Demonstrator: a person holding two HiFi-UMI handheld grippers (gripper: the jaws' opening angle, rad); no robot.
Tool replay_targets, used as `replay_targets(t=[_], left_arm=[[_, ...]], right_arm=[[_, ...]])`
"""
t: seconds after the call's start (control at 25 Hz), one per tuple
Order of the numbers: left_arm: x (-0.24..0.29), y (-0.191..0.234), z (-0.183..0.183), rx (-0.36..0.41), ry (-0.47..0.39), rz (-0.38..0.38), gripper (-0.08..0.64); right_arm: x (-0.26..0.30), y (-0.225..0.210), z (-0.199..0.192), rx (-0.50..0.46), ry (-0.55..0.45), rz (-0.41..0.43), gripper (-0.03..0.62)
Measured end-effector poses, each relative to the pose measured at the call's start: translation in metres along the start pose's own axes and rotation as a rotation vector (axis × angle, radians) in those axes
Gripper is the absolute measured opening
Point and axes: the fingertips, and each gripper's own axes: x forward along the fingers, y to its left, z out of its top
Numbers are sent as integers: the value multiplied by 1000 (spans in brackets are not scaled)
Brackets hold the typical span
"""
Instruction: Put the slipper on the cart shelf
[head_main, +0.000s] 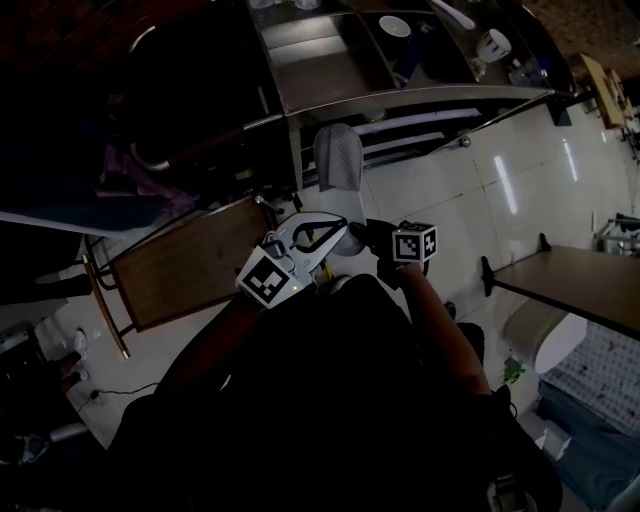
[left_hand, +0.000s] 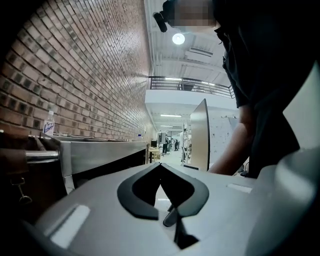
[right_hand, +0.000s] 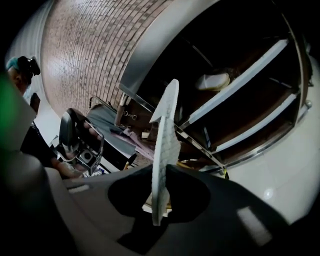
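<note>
The metal cart (head_main: 420, 100) is filling the upper middle of the head view, its shelves lying open toward the person. In the right gripper view, a shelf (right_hand: 240, 92) at the upper right is carrying one pale thing (right_hand: 212, 81), possibly another slipper, though it is too small to tell. The cart's top deck is holding a white bowl (head_main: 395, 26) among other small ware. The slipper (right_hand: 165, 150) is hanging in the air just short of the cart, not yet on any shelf, standing on edge with its ribbed sole showing. The right claw (right_hand: 161, 175) is pinching it near one end, jaws nearly together on the thin sole. That narrow hold is looking like the main risk. The long free end could be catching a shelf rail on the way in and levering the slipper out of the pads. Or it could be landing on edge and tipping off the shelf lip. The left claw (left_hand: 160, 167) is sitting closed and empty, pointing level beside the cart.
</note>
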Motion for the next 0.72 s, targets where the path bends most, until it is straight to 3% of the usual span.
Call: replay_targets(t=[0.4, 0.72], left_arm=[[23, 44, -7, -6, 24, 78, 0], [48, 73, 3, -48, 28, 234, 0]], right_arm=[[21, -49, 63, 7, 9, -7, 66], [56, -84, 115, -44, 56, 35, 67]])
